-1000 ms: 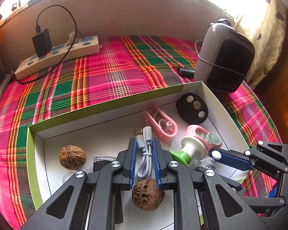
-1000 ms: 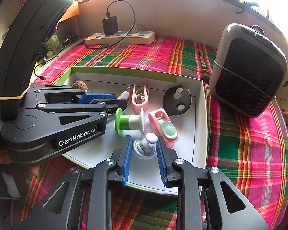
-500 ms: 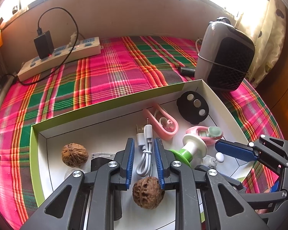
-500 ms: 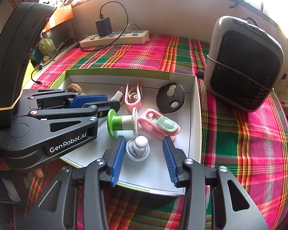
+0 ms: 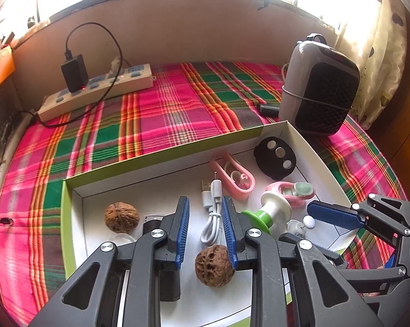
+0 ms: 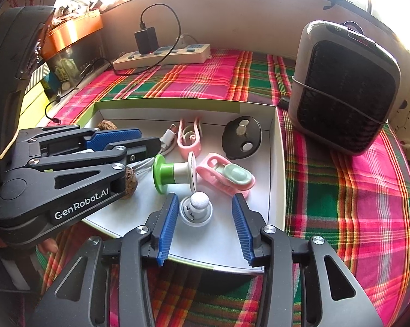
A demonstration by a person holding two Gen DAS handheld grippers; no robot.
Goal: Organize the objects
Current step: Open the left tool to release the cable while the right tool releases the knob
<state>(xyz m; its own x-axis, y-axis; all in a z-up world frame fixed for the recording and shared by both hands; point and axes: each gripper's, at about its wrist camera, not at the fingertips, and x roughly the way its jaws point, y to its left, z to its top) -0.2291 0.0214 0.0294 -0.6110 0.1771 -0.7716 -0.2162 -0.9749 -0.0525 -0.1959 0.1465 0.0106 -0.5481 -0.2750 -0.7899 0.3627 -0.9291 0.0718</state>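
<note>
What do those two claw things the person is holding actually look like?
Both are matte black plastic frames with silver screw heads. Each finger carries a ribbed blue pad. The left gripper has white "GenRobot.AI" lettering on its side; the right gripper looks the same in build.

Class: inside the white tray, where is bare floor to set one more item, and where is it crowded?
Bare: the tray floor behind the left walnut, along the back wall, and the near right corner by the white knob. Crowded: the middle, around cable, spool and pink clips.
</note>
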